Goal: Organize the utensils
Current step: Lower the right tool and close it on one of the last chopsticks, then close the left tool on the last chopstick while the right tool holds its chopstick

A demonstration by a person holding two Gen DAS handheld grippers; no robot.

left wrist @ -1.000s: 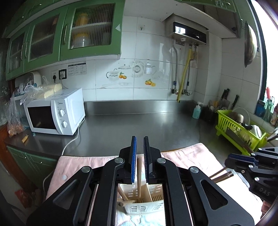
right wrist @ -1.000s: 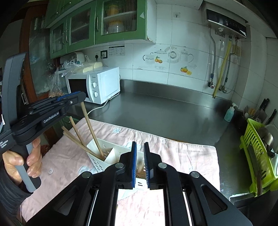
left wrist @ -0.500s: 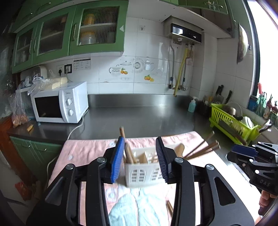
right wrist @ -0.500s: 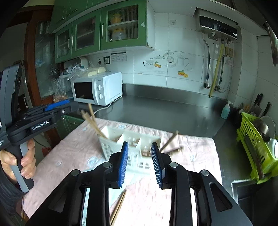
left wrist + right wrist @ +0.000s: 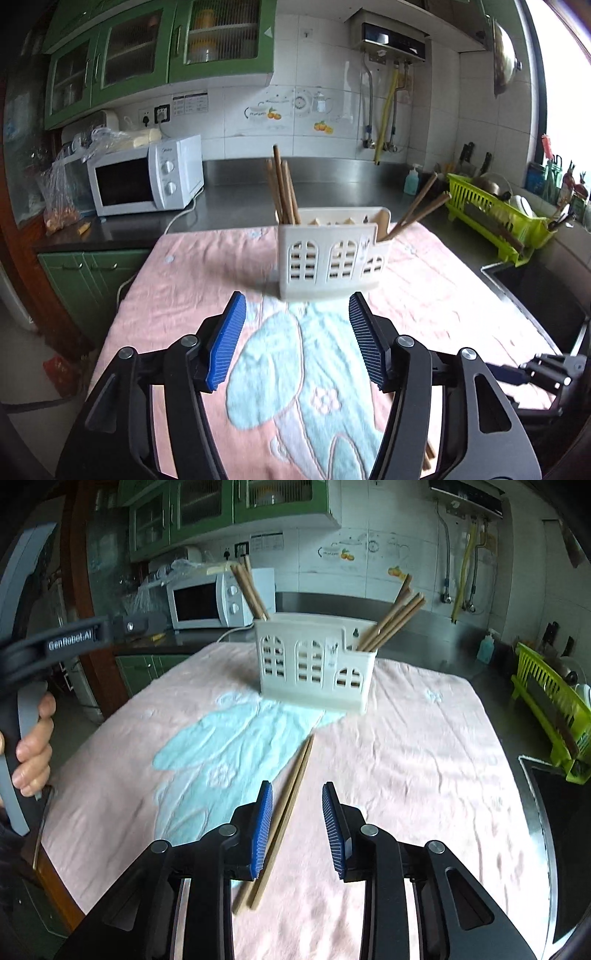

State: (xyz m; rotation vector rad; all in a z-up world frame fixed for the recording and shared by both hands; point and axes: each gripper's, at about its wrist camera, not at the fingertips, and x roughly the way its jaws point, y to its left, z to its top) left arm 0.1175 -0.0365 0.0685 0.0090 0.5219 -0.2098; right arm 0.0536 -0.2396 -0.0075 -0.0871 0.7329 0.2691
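The right gripper (image 5: 297, 823) had just been opening and hung part-open over a loose pair of chopsticks (image 5: 291, 797) on the pink towel (image 5: 424, 775), gripping nothing. The left gripper (image 5: 295, 339) (jaws just widened, empty) faced the white caddy (image 5: 330, 258), which already held chopsticks at both ends. The next pickup seemed in hand: lower, straddle the pair, close.
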